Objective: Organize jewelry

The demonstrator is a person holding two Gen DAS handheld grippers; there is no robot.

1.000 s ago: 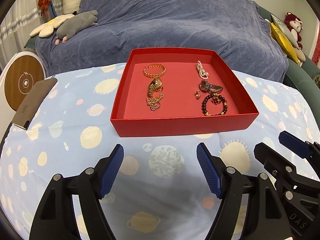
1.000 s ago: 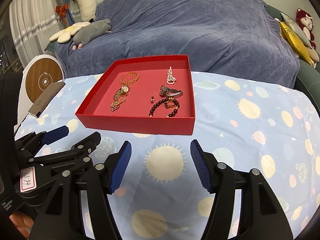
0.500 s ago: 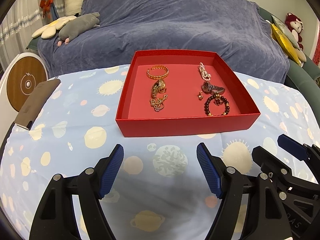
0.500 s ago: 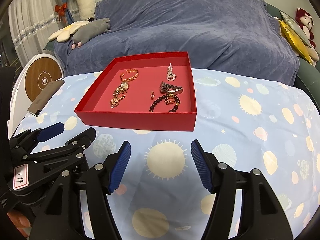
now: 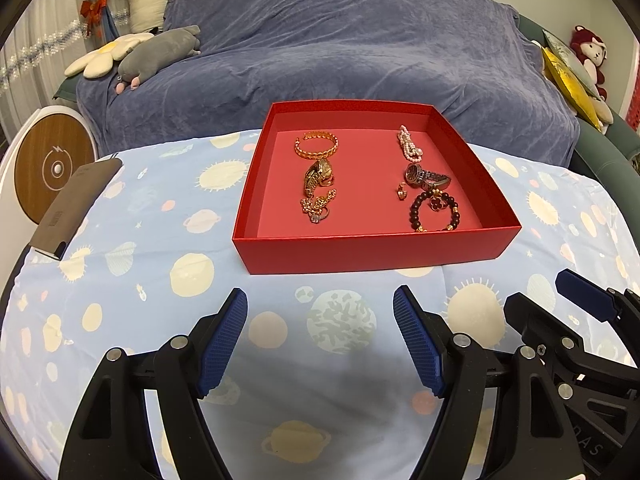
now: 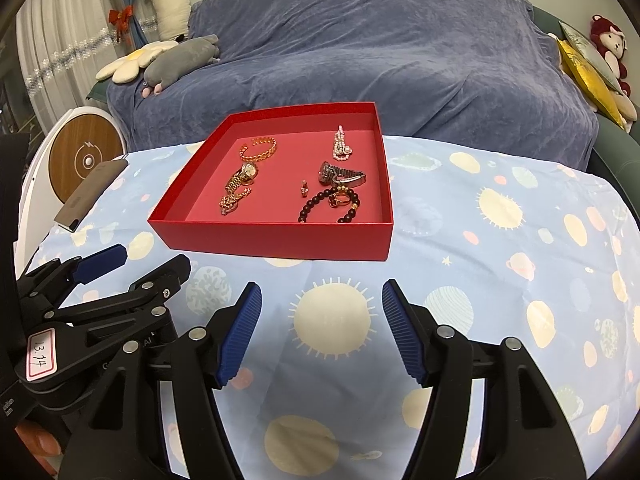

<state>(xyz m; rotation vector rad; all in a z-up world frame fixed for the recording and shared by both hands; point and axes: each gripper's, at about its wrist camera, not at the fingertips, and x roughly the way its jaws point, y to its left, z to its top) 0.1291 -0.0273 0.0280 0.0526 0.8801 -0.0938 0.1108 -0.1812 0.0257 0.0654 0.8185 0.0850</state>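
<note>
A shallow red box (image 5: 372, 254) (image 6: 276, 240) sits on the planet-print cloth. Its left column holds a gold bangle (image 5: 317, 147) (image 6: 259, 149), a gold watch (image 5: 317, 174) (image 6: 243, 176) and a gold chain (image 5: 318, 206) (image 6: 232, 200). On the right lie a pink bead strand (image 5: 409, 148) (image 6: 341, 146), a dark watch (image 5: 426, 176) (image 6: 340, 174), a small ring (image 5: 401, 191) (image 6: 304, 189) and a dark bead bracelet (image 5: 434, 212) (image 6: 330, 209). My left gripper (image 5: 320, 306) and right gripper (image 6: 322, 294) hang open and empty in front of the box, side by side.
A dark flat case (image 5: 74, 208) (image 6: 90, 194) lies at the cloth's left edge, beside a round wooden-faced device (image 5: 52, 166). A sofa under a blue throw (image 5: 360, 48) stands behind, with plush toys (image 5: 156, 54) and cushions (image 5: 568, 68).
The box sits slightly further away and more centred in both views than a second ago; both grippers stay open and empty.
</note>
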